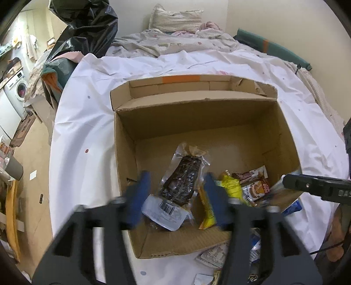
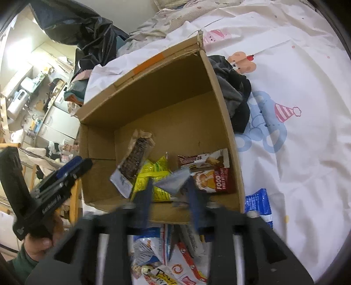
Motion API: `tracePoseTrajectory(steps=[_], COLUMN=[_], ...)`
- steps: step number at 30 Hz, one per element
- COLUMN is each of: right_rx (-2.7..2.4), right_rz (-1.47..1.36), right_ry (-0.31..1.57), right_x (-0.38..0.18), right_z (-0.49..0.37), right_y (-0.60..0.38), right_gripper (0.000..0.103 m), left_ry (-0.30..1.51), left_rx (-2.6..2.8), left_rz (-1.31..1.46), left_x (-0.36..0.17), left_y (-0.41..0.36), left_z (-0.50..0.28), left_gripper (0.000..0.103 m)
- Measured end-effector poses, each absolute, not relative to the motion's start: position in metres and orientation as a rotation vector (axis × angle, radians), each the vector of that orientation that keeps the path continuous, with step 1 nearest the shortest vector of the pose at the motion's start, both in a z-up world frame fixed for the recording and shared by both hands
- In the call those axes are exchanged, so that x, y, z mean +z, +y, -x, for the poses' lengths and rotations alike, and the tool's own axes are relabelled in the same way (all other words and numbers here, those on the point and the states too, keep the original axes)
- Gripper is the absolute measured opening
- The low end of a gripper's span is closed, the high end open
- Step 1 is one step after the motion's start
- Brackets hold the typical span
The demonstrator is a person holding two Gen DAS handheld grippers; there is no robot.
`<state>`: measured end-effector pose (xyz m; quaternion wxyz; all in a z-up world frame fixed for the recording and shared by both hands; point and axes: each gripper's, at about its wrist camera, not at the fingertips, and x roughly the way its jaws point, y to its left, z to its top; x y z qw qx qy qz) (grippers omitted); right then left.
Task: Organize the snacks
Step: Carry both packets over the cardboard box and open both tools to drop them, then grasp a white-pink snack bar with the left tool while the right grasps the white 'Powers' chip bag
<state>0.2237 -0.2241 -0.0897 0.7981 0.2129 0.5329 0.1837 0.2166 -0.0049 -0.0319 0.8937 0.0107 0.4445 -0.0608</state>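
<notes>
An open cardboard box (image 1: 197, 114) (image 2: 158, 87) sits on a white printed sheet. Inside lie a clear pack with a dark snack (image 1: 182, 182) (image 2: 136, 157), a yellow packet (image 1: 230, 186) (image 2: 151, 175) and red-brown cake packets (image 1: 254, 186) (image 2: 210, 173). My left gripper (image 1: 175, 193) hovers open and empty over the box's near side. My right gripper (image 2: 169, 186) is over the box's near edge, its fingers on either side of a grey-blue foil packet (image 2: 173, 180); whether it is clamped is unclear. Its body shows at the right in the left wrist view (image 1: 316, 186).
Loose snack packets (image 2: 175, 258) lie on the sheet in front of the box, a blue packet (image 2: 258, 201) at its right corner. Dark clothing (image 2: 237, 94) lies right of the box. A black bag (image 1: 87, 28), pillow (image 1: 175, 19) and bedding sit beyond.
</notes>
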Motion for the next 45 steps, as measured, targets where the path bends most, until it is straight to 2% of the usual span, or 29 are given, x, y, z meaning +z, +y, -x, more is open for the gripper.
tracePoseTrajectory(steps=[1, 3, 4, 22, 31, 37, 38, 39, 40, 41, 42, 43, 45], right_rx=[0.393, 0.394, 0.399, 0.372, 0.363, 0.356, 0.363, 0.363, 0.364, 0.364, 0.362, 0.361, 0.367], right_rz=[-0.47, -0.463, -0.456, -0.49, -0.473, -0.478, -0.476, -0.47, -0.458, -0.451, -0.443, -0.44, -0.441], right_ry=[1.136, 1.108, 1.106, 1.088, 1.091, 1.099, 1.101, 1.1, 1.098, 1.098, 1.096, 1.096, 1.1], right_x=[-0.089, -0.084, -0.082, -0.076, -0.072, -0.073, -0.073, -0.072, -0.071, -0.071, -0.07, -0.07, -0.071], right_z=[-0.224, -0.222, -0.222, -0.209, -0.188, -0.181, -0.18, -0.179, -0.177, -0.176, -0.174, -0.173, -0.17], right_y=[-0.225, -0.226, -0.226, -0.234, -0.237, -0.245, -0.245, -0.245, -0.245, -0.244, -0.245, -0.245, -0.246], right_gripper=[0.084, 0.084, 0.085, 0.085, 0.085, 0.085, 0.085, 0.085, 0.085, 0.085, 0.085, 0.085, 0.085], left_ry=[0.913, 0.907, 0.905, 0.956, 1.178, 1.444, 1.472, 1.491, 1.518, 1.542, 1.566, 1.591, 1.607], left_rx=[-0.132, -0.14, -0.139, -0.178, -0.243, -0.254, -0.255, -0.259, -0.267, -0.27, -0.265, -0.26, -0.263], left_rz=[-0.015, -0.013, -0.014, -0.051, -0.143, -0.105, -0.102, -0.097, -0.087, -0.076, -0.064, -0.053, -0.057], left_x=[-0.03, -0.028, -0.028, -0.028, -0.066, -0.119, -0.127, -0.132, -0.138, -0.144, -0.149, -0.155, -0.159], left_y=[-0.005, -0.007, -0.007, -0.003, -0.02, -0.017, -0.017, -0.017, -0.017, -0.017, -0.015, -0.014, -0.016], left_z=[-0.216, -0.215, -0.214, -0.174, -0.138, -0.125, -0.123, -0.123, -0.123, -0.124, -0.124, -0.123, -0.123], left_gripper=[0.072, 0.083, 0.084, 0.084, 0.084, 0.083, 0.081, 0.071, 0.055, 0.046, 0.028, 0.016, 0.016])
